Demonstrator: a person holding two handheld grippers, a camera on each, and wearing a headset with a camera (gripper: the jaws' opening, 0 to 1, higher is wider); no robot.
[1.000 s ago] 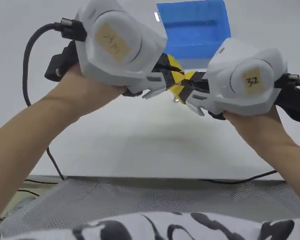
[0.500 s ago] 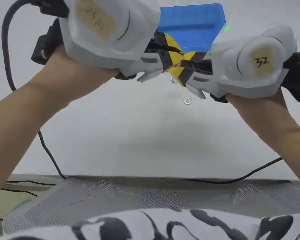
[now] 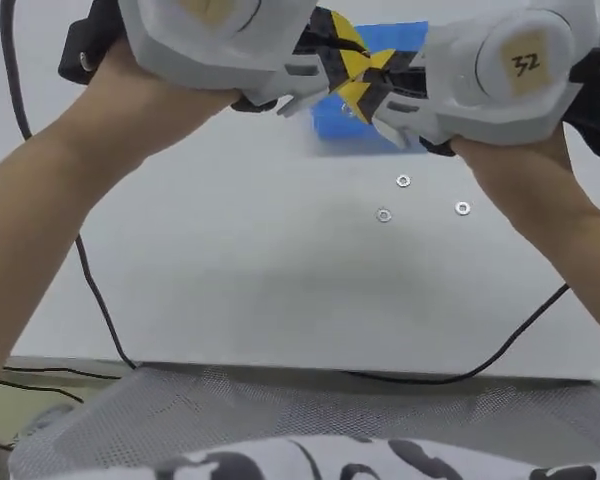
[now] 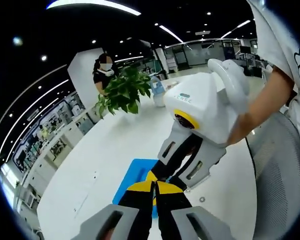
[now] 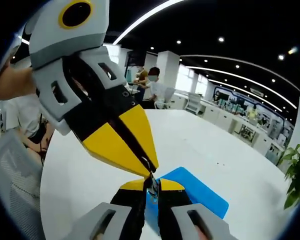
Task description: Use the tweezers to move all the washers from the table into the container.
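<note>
Head view: the left hand-held gripper (image 3: 342, 52) and right hand-held gripper (image 3: 364, 92) meet tip to tip, raised over the blue container (image 3: 332, 120). Three washers (image 3: 403, 181) lie loose on the desk (image 3: 260, 260), on the person's side of those tips and toward the right hand, so the right is nearer. Its label reads "32".

Left gripper view: the left's jaws are drawn narrow, and it is not clear whether they pinch anything.

Right gripper view: narrow jaws nip a thin metal sliver, likely the tweezers (image 5: 151, 186).
</note>
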